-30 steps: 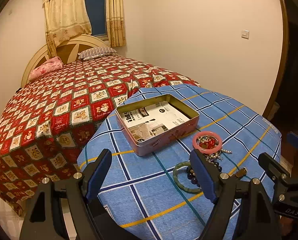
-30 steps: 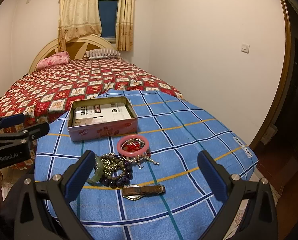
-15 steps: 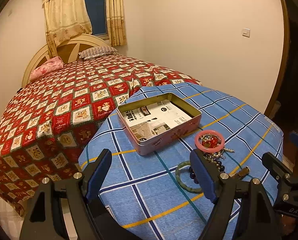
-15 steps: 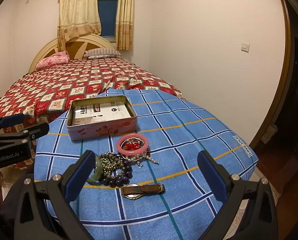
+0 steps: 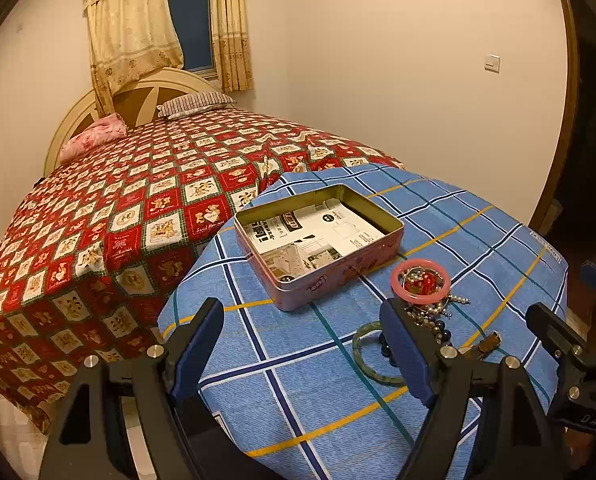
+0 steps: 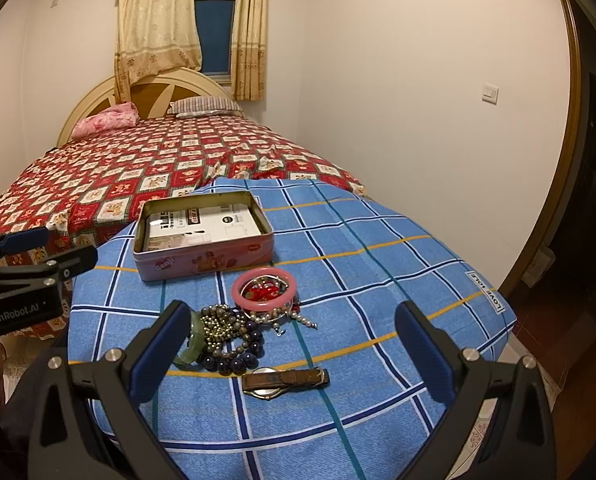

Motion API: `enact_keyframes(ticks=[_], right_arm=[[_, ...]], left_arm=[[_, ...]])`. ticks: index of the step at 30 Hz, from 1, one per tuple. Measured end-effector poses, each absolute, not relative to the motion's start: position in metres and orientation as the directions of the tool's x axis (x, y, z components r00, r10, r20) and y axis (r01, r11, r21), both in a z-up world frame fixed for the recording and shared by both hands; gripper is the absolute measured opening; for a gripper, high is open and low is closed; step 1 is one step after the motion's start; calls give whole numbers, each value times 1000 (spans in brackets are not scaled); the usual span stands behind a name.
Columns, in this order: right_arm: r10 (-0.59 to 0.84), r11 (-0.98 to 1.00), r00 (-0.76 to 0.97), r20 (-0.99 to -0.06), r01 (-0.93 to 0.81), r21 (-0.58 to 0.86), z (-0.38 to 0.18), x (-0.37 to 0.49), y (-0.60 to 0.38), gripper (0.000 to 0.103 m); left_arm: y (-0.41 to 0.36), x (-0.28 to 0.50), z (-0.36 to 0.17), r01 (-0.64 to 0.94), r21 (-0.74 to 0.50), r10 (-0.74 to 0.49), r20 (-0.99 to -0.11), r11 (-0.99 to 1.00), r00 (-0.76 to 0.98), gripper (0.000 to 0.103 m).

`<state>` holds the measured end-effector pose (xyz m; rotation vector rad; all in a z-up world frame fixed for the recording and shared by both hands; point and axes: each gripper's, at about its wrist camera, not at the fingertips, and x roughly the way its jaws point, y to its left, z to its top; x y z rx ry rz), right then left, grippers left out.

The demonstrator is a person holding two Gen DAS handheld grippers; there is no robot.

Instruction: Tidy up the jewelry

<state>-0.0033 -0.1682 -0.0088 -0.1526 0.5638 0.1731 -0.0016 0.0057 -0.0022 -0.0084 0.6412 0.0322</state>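
Observation:
An open pink tin [image 5: 382, 252] [image 6: 202, 258] with printed paper inside sits on a blue checked cloth [image 6: 378, 280]. In front of it lies a jewelry pile: a pink bangle [image 6: 264, 290] [image 5: 420, 281] around red beads, a green bangle [image 6: 193, 344] [image 5: 364, 356], dark and metallic bead strings [image 6: 230, 338], and a brown-strapped watch [image 6: 284, 379]. My right gripper [image 6: 294, 348] hangs open above the near side of the pile, holding nothing. My left gripper [image 5: 304, 344] is open and empty over the cloth, left of the pile and nearer than the tin.
The cloth covers the foot of a bed with a red patterned cover [image 5: 118, 208]. Pillows [image 6: 204, 105] and a headboard are at the far end, under a curtained window [image 6: 214, 20]. A wall is on the right, a dark doorway [image 6: 590, 184] beyond it.
The left wrist view has shifted slightly, so the tin and jewelry sit a little further right and higher. The right gripper and the jewelry have barely moved.

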Motion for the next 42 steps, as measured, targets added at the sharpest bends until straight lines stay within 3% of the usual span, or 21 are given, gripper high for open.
enact_keyframes(ticks=[35,38,42], right_arm=[[123,974,830,-544,-206,-95,-10,-4,-168,103],[120,972,830,-545,-210,-105,-15,-3,-170,103],[87,974,806,-585,-192,-120,-39,8,-179,103]], left_arm=[[5,0,-3,-30,13,32,-606,999,795,81],[6,2,-13,-33,66,66,-595,997,801,80],[4,14,-42,-18,93,75,-646,995,760,80]])
